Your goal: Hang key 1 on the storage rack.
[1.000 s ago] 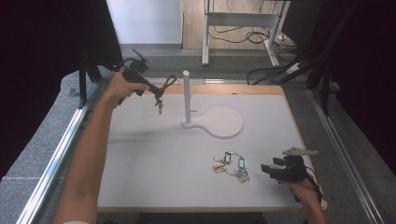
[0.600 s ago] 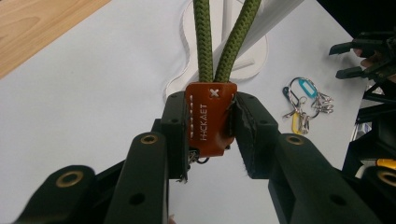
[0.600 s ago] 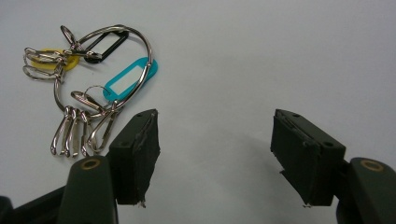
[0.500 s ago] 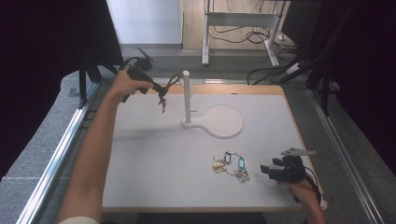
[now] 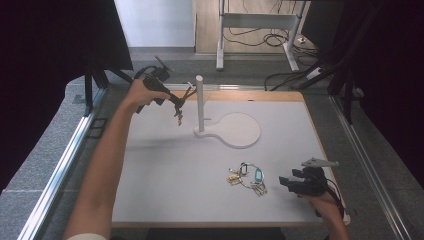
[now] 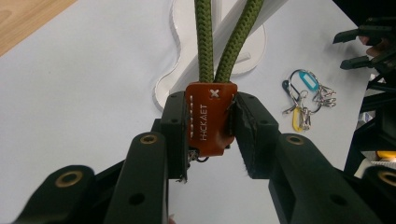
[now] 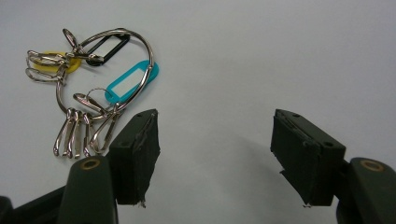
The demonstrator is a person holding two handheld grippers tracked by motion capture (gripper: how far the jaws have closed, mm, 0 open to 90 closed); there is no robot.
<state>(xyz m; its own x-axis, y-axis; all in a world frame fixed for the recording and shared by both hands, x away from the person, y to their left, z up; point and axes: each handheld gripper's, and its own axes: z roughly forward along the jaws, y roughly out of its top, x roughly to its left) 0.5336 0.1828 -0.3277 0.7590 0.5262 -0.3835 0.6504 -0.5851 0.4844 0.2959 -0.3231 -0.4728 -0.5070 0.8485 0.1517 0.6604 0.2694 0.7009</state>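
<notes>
A white board [image 5: 165,190] is laid on the table, with a strip of wood [image 5: 260,96] left bare along its far edge. Grey carpet [image 5: 45,150] and a metal rail [image 5: 60,170] are seen at the left. Beyond, a desk frame [image 5: 220,40] is set over loose cables [image 5: 250,39]. Black curtains [image 5: 50,40] are hung at both sides.

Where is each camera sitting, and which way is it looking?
High view: above the table's near side, looking forward and down; both forearms, left gripper, right gripper.
Left gripper view: rides that gripper, looking along jaws shut on a brown tag with green cord.
Right gripper view: looks along open jaws at the tabletop.
All three share the key ring.
</notes>
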